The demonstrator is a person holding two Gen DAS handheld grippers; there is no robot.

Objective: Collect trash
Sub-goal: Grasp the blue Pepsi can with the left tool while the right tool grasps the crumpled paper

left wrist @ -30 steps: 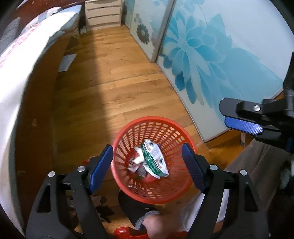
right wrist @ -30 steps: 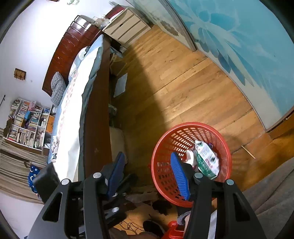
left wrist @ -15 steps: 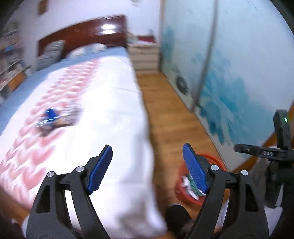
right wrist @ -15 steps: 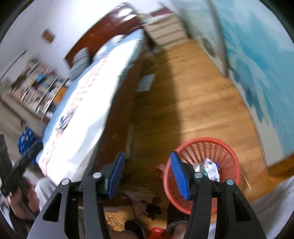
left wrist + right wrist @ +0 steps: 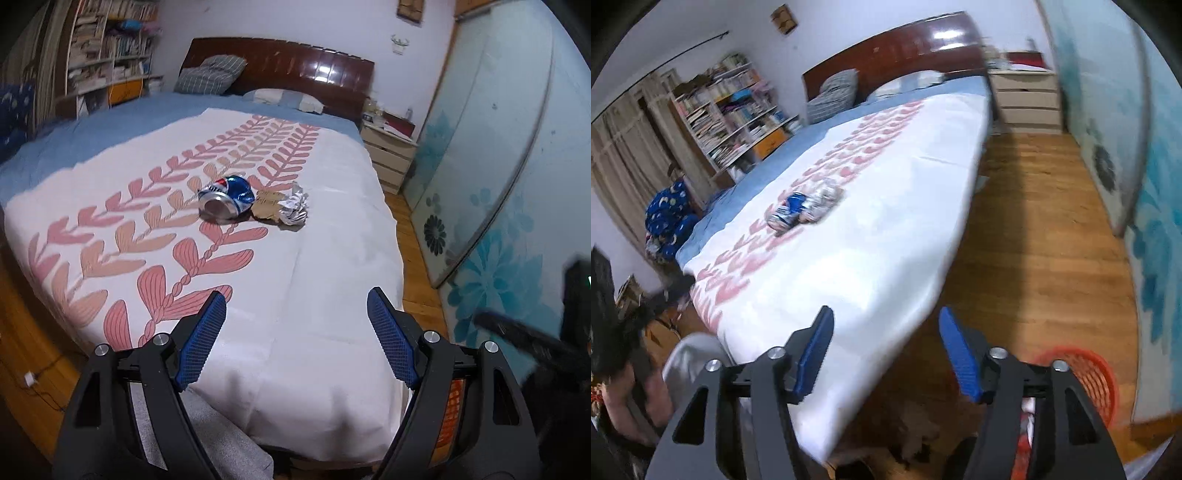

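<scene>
A crushed blue can (image 5: 226, 198) lies on the bed cover (image 5: 317, 280), with a brown paper scrap (image 5: 266, 205) and a crumpled foil ball (image 5: 294, 205) right beside it. My left gripper (image 5: 296, 334) hangs open over the bed's near end, well short of them, nothing between its fingers. In the right wrist view the same can (image 5: 786, 214) and foil ball (image 5: 823, 201) show blurred, mid-bed. My right gripper (image 5: 885, 352) hovers at the bed's corner, its jaws opening and empty. The red basket (image 5: 1091, 376) stands on the floor at lower right, trash inside.
A wooden floor (image 5: 1034, 229) runs between the bed and blue flowered sliding doors (image 5: 517, 177). A white nightstand (image 5: 391, 155) stands beside the dark headboard (image 5: 288, 70). Bookshelves (image 5: 731, 114) line the far side. A person's hand (image 5: 631, 391) holds the other gripper at left.
Both grippers swung up from over the red basket to face the bed; the can, paper and foil came into view. The right gripper's jaws have spread wider.
</scene>
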